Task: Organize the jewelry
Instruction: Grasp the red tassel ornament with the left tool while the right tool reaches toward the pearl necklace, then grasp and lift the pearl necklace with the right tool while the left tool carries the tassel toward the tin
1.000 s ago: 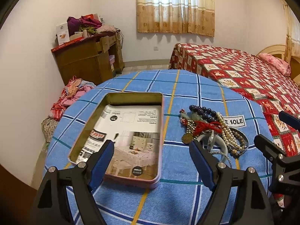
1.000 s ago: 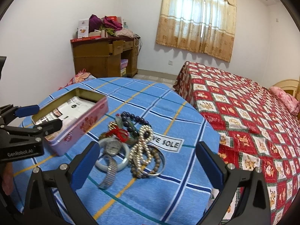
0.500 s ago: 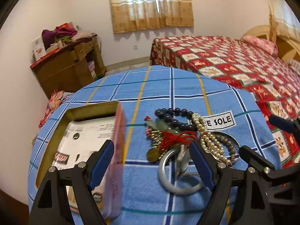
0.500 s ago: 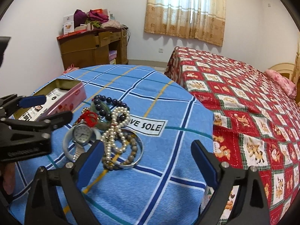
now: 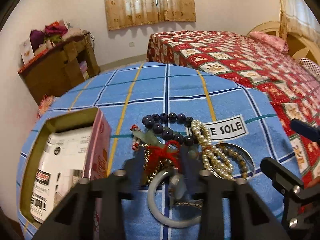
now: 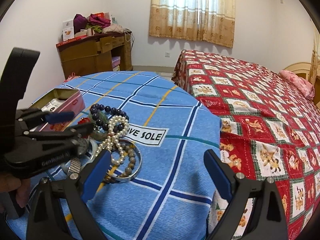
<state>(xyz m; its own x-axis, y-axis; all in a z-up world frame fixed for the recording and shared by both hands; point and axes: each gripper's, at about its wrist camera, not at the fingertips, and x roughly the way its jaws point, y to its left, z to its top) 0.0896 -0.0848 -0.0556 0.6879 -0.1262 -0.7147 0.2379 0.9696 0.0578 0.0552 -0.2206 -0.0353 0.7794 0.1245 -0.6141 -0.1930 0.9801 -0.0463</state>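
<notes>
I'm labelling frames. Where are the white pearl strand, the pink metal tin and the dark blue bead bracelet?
white pearl strand [image 6: 117,129]: right wrist view, looped middle.
pink metal tin [image 6: 73,103]: right wrist view, side wall.
dark blue bead bracelet [image 5: 167,117]: left wrist view, far beads.

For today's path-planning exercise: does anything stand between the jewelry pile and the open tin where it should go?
Nothing visible does. The jewelry pile lies beside the open tin, with only bare blue cloth between them. The left gripper is closing over the pile's red-corded piece.
</notes>
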